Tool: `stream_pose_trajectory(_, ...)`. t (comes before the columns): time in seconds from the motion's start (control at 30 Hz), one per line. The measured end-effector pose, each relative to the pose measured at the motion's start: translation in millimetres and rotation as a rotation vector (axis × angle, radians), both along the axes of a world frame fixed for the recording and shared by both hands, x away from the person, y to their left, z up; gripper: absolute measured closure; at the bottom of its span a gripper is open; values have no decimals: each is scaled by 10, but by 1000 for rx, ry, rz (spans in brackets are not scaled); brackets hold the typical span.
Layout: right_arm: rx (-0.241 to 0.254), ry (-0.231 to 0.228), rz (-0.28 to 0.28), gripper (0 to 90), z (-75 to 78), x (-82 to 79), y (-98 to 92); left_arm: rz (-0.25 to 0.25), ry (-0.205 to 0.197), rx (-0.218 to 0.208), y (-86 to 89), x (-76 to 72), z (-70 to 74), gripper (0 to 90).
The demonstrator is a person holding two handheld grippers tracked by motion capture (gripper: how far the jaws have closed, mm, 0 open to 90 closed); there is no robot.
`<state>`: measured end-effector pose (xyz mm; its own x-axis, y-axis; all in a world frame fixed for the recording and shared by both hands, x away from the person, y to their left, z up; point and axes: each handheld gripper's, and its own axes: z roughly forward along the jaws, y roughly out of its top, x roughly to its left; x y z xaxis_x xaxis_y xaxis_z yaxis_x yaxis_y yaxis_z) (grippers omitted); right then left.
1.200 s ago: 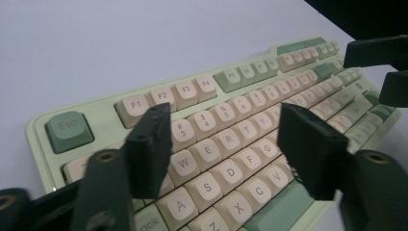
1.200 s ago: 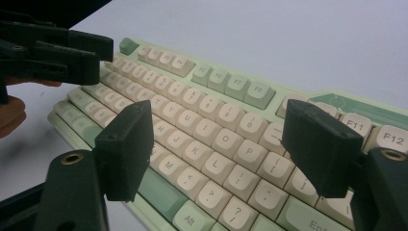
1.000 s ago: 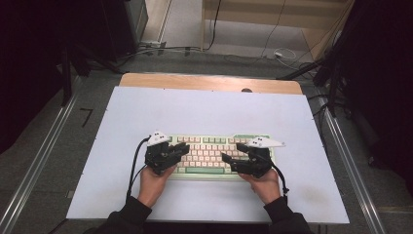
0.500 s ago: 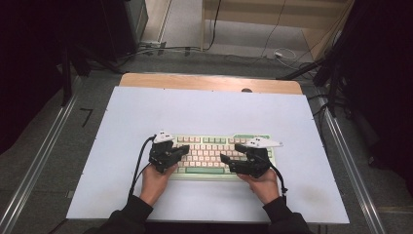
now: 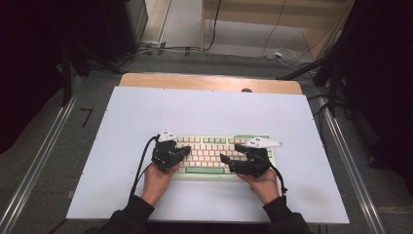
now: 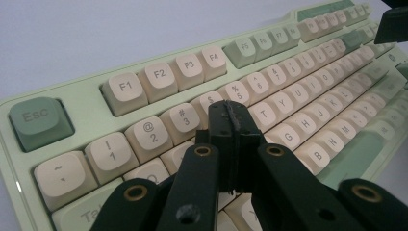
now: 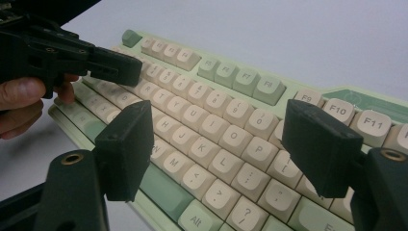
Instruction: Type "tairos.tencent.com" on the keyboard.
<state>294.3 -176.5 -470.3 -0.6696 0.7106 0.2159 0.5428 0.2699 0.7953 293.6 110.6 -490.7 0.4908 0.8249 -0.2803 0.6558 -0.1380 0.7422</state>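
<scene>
on the white table (image 5: 204, 112), a pale green keyboard (image 5: 214, 146), grey floor around

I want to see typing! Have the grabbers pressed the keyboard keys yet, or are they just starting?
Both have reached the keyboard. The left gripper has its jaws shut, tip low over the keys near 4, 5 and R; whether it touches one, I can't tell. The right gripper hangs open above the right-hand letters. Any pressing looks left to do.
</scene>
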Motion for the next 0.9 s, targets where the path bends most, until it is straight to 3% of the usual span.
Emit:
stream_pose_trajectory(0.2,-7,4,2,252,-6,0,8,-13,18,8,-14,12,-14,900)
stream_pose_trajectory(0.33,-1,0,3,252,1,-4,2,-10,-22,-45,41,-27,50,887)
stream_pose_trajectory(0.43,1,0,0,252,4,-4,-5,0,-78,-94,106,-76,117,703)
stream_pose_trajectory(0.5,0,0,0,252,1,-3,-3,17,-109,-101,139,-106,144,560)
stream_pose_trajectory(0.6,-4,-1,4,252,-3,-2,4,53,-137,-94,182,-127,156,454)
stream_pose_trajectory(0.73,-5,0,4,252,-6,1,13,84,-142,-103,228,-130,146,411)
stream_pose_trajectory(0.9,-9,-2,10,260,-9,-2,29,89,-145,-96,226,-137,139,395)
